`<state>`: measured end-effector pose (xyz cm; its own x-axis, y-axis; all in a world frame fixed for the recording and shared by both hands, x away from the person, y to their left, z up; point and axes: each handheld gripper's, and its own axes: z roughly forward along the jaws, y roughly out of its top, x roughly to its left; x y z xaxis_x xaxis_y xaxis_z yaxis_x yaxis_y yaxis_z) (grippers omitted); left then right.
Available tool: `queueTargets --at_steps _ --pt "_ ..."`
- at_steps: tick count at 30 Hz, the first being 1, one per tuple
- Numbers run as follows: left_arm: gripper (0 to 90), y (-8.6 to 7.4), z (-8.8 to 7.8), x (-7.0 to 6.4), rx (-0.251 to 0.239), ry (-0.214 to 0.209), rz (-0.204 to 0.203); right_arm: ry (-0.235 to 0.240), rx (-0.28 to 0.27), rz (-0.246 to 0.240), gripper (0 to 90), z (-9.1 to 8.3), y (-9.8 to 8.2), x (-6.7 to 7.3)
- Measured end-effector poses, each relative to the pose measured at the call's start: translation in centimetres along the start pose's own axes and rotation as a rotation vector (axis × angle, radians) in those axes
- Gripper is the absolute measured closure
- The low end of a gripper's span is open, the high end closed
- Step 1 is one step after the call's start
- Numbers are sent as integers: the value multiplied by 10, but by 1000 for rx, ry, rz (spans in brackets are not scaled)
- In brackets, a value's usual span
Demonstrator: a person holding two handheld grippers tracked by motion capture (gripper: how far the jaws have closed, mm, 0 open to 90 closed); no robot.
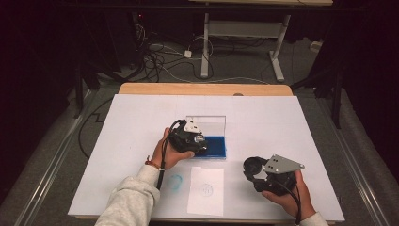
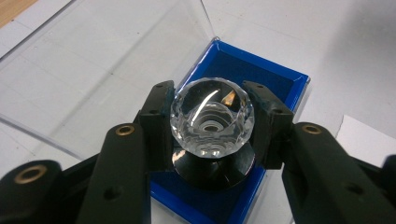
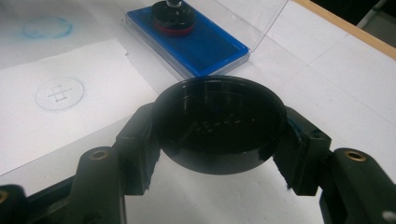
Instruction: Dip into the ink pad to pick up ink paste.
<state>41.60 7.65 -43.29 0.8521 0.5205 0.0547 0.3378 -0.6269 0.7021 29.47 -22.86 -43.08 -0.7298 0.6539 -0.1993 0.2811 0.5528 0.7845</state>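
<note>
Left gripper: over the blue ink pad, jaws clamped on the faceted crystal knob of a stamp.
Left hand: wraps the gripper body from the near-left side of the pad; grey sleeve, band at the wrist.
Right gripper: near-right of the pad, well apart from it, jaws closed on a black round cap.
Right hand: cups the gripper from below.

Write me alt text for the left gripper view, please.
The left tool is shut on the faceted crystal knob of a stamp, whose black base sits in a blue ink pad. The pad's clear lid stands open behind it.
</note>
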Motion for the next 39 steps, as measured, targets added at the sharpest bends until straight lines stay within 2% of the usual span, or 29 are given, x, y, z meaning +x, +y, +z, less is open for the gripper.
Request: queueTargets --at_steps 3,11,23,29,32,34,36,37,39 --pt "547 0 0 1 -6 -7 -9 -2 1 1 387 0 0 0" --pt "547 1 0 -2 9 10 -1 -3 2 -3 387 -1 0 0" --pt "547 2 0 -2 23 11 -3 -7 -13 -1 388 -3 1 0" --pt "547 5 1 -4 46 30 13 -7 -11 -2 388 -3 1 0" --pt "547 9 0 -5 76 36 20 -10 -11 1 388 -3 1 0" --pt "548 13 -2 -4 102 37 22 -17 -21 4 388 -4 2 0" --pt "547 18 -7 -2 82 46 11 -24 -33 16 388 -6 3 0" --pt "548 21 -11 -2 70 36 4 -25 -35 13 388 -7 3 -1" --pt "548 27 -20 -1 65 50 25 -28 -40 16 388 -8 3 -1"
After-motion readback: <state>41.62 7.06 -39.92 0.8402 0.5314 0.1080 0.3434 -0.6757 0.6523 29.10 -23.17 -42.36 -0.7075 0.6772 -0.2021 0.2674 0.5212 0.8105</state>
